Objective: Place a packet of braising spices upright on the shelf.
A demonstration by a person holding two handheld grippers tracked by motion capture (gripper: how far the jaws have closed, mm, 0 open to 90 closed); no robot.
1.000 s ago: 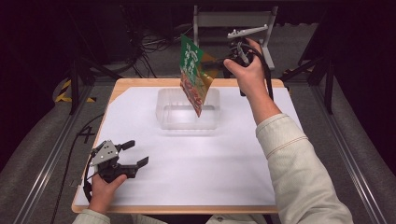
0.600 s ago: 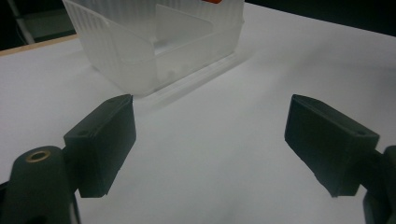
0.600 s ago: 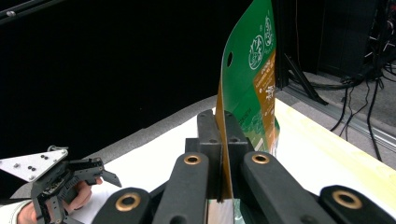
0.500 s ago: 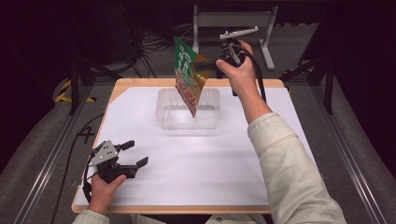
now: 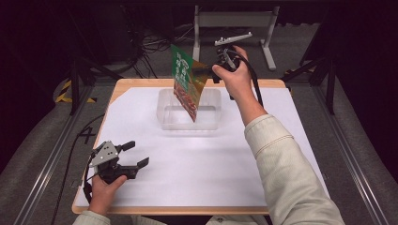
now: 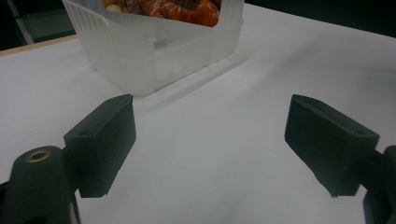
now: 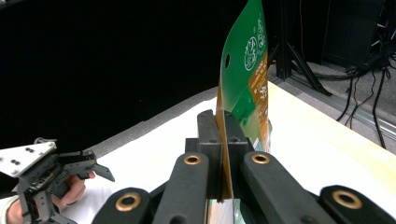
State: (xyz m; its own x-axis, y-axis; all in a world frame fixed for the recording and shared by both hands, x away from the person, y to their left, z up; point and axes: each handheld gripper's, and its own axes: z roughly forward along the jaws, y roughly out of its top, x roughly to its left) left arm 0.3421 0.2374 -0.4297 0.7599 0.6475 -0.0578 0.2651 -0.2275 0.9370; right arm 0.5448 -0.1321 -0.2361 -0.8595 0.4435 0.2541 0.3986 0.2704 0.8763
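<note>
Clear tub (image 5: 188, 119) under pinched green packet (image 5: 187, 84) (tabletop (image 5: 211, 164) bare).

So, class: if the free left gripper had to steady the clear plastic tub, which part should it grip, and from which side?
Grip the near wall's rim of the clear plastic tub, coming down from above on the person's side. The tub is open-topped with thin upright walls, so one jaw fits inside. The left gripper is open there; the pouch hangs over the far part.

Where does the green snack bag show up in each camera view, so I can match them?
High view: green snack bag at top centre, hanging over the clear tub.
Left gripper view: its orange lower end at the top edge, inside the tub.
Right gripper view: upright at centre, clamped by the right gripper.
Shared landmark: the white table sheet.
</note>
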